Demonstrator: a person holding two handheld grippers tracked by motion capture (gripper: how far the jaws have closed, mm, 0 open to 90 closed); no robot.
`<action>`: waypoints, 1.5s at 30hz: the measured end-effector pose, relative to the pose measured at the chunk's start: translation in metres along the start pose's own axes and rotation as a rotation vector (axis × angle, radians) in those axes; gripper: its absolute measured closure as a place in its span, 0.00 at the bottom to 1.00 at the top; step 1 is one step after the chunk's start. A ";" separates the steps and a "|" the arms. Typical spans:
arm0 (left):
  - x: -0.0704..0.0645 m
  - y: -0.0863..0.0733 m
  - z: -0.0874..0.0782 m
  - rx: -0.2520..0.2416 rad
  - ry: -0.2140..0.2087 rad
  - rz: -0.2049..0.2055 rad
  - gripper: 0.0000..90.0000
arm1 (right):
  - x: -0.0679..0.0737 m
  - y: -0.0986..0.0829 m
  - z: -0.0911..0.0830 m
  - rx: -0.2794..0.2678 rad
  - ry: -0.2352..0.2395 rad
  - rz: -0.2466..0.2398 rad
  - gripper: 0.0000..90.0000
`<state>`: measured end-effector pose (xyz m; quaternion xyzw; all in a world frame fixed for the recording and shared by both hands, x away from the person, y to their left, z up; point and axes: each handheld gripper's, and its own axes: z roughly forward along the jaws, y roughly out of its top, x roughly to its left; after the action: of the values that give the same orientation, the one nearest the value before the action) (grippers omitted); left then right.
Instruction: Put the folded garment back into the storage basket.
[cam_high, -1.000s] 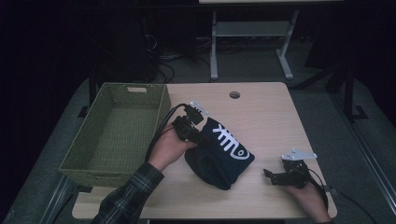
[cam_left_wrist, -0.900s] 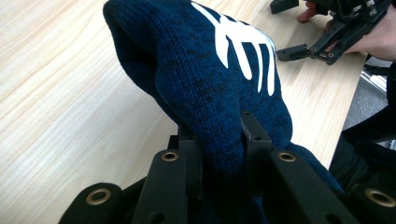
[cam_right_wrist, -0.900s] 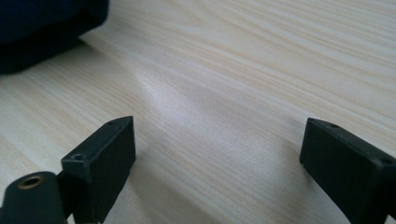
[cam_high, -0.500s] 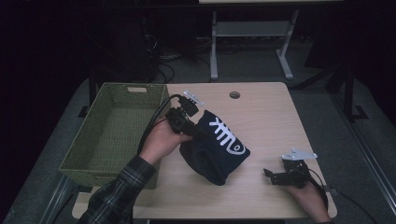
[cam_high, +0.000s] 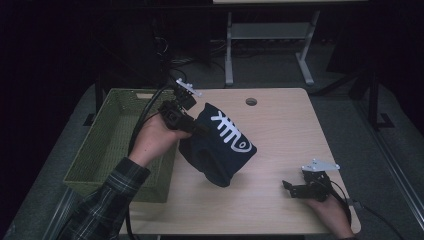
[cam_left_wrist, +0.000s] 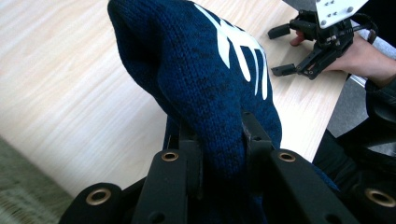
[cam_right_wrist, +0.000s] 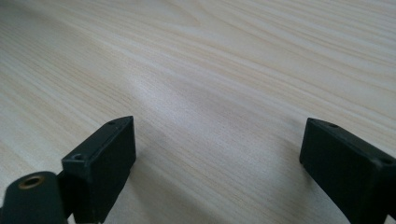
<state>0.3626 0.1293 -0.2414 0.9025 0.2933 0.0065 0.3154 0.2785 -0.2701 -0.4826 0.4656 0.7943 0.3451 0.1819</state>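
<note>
1. The left gripper (cam_left_wrist: 219, 149) has its two black jaws closed tight on a fold of the dark blue knit garment (cam_left_wrist: 205, 79); the wool bulges up between them, so the pinch has taken in a thick bunch of cloth rather than a single layer.

2. From the high view, the left gripper (cam_high: 192, 125) holds the garment (cam_high: 217, 145) lifted near the table's left edge, just beside the green woven basket (cam_high: 107, 145). The cloth hangs down from the grip, and its lower end appears to touch or nearly touch the table (cam_high: 280, 125).

3. The garment looks soft and limp: it drapes and folds under its own weight, with a white fishbone print on its face. It is likely light and not fragile, and the coarse knit should give the jaws good friction.

4. A bunched fold near an edge seems the right place to hold it. The sag means the hanging end could drag or catch on the basket's rim unless it is raised well clear.

5. The right gripper (cam_right_wrist: 219, 154) has its jaws spread wide with nothing between them. It rests by the table's near right corner (cam_high: 300, 189), well apart from the garment.
</note>
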 end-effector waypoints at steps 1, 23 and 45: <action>0.001 0.000 -0.004 -0.001 0.005 -0.001 0.83 | 0.000 0.000 0.000 0.000 0.000 0.000 0.11; 0.026 -0.022 -0.089 -0.082 0.138 -0.085 0.83 | 0.000 0.000 0.000 0.000 -0.005 0.007 0.11; 0.058 -0.072 -0.156 -0.146 0.275 -0.218 0.84 | 0.000 0.000 0.000 0.000 -0.006 0.009 0.12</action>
<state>0.3417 0.2937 -0.1677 0.8308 0.4283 0.1169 0.3356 0.2785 -0.2702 -0.4826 0.4701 0.7918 0.3445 0.1828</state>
